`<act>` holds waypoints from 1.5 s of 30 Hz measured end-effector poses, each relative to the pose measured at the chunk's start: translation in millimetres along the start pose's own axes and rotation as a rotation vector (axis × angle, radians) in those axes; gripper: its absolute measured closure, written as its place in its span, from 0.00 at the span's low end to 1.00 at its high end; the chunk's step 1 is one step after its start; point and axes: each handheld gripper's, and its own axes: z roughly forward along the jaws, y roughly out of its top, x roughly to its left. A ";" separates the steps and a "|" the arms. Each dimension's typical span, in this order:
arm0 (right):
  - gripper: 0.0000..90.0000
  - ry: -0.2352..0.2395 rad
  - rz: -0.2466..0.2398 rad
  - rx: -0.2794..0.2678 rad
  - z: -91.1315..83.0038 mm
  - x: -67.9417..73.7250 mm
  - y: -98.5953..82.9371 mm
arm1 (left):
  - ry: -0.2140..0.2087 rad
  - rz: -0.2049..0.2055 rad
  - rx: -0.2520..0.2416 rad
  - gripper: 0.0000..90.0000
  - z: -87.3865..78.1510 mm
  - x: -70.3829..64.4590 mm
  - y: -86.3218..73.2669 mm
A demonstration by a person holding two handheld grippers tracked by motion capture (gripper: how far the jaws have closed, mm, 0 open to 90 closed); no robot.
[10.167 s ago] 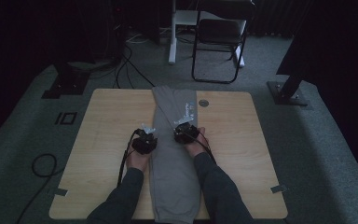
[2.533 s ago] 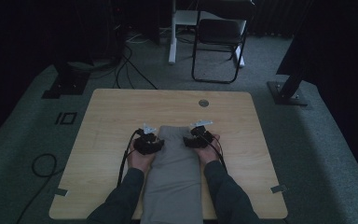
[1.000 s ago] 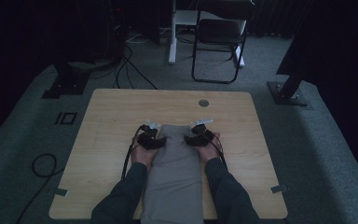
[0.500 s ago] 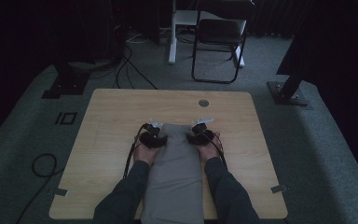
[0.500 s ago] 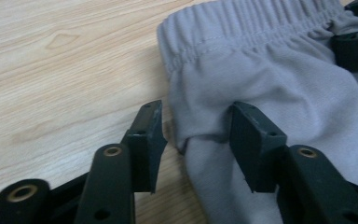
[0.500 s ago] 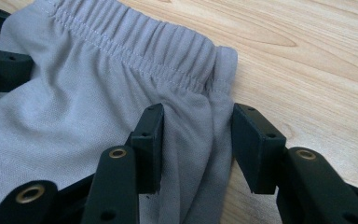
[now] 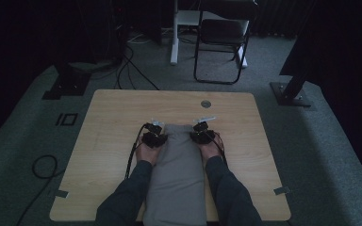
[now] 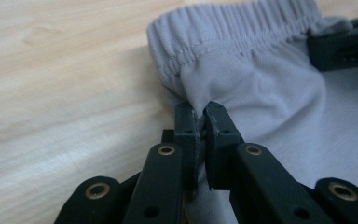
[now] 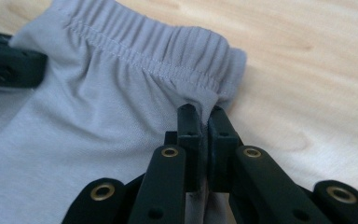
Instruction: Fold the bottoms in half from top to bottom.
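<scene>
**Both corners pinched, and not by much**

The grey trousers (image 7: 176, 179) lie folded in a long strip down the middle of the wooden table (image 7: 113, 117), the elastic waistband (image 8: 233, 28) at the 12 o'clock end and the rest running back toward the person at 6 o'clock, off the near edge. The left gripper (image 7: 153, 136) sits at the 9 o'clock corner of the waistband and the right gripper (image 7: 202, 133) at the 3 o'clock corner.

In the left gripper view the jaws are clenched on a small tuck of cloth just under the waistband. In the right gripper view the jaws are likewise clamped on a thin fold below the elastic (image 9: 168, 51).

What worries me is how little cloth each pinch has. If the person lifts or pulls, I'd guess the smooth fabric could slide out of one side, and the fold would skew or fall open. Uneven hands would twist the band. The hanging end may also drag the strip back toward 6 o'clock.
</scene>
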 end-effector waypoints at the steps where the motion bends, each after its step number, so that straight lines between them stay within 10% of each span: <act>1: 0.97 0.000 0.000 0.000 0.0 0.0 0.0 | 0.000 0.000 0.000 0.95 0.0 0.0 0.0; 15: 0.97 -0.010 -0.059 -0.257 -66.4 -5.4 70.5 | 0.043 0.098 -0.226 0.95 -67.2 -2.5 75.1; 20: 0.96 0.017 -0.065 -0.282 -77.5 -3.7 72.2 | 0.036 0.119 -0.241 0.95 -78.0 -6.9 74.1; 37: 0.96 0.108 -0.172 -0.247 -115.6 26.1 -8.1 | -0.063 0.206 -0.196 0.94 -121.8 -44.3 -9.4; 45: 0.96 0.132 -0.234 -0.194 -131.5 51.3 -64.2 | -0.118 0.197 -0.118 0.94 -130.0 -67.0 -78.9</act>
